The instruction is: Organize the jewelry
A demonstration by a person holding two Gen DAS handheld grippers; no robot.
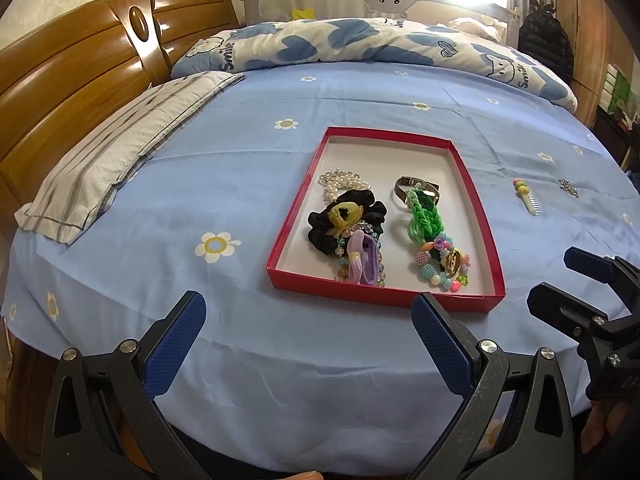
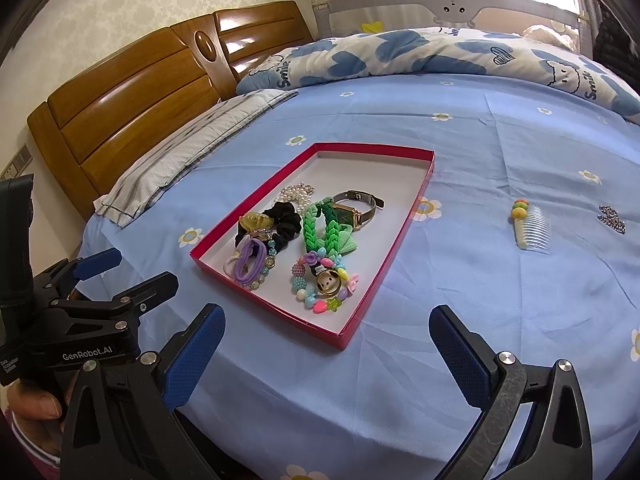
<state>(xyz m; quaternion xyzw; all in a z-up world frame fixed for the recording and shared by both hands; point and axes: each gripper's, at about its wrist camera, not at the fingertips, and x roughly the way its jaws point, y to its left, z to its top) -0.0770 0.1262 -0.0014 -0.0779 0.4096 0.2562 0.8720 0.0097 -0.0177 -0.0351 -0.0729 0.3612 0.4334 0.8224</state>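
Two sets of tongs hover above the near edge of the bed (image 1: 360,92), both spread wide and empty: left tongs (image 1: 308,344), right tongs (image 2: 326,354). Ahead on the blue flowered sheet sits the red tray (image 2: 276,168), holding a pearl strand (image 1: 340,182), black scrunchie (image 1: 372,210), watch (image 2: 358,204), green braided band (image 2: 326,228) and beaded bracelets (image 2: 320,280). Right of the tray, well apart, lie a small hair comb (image 2: 530,226) and a sparkly clip (image 2: 612,218) on the sheet.
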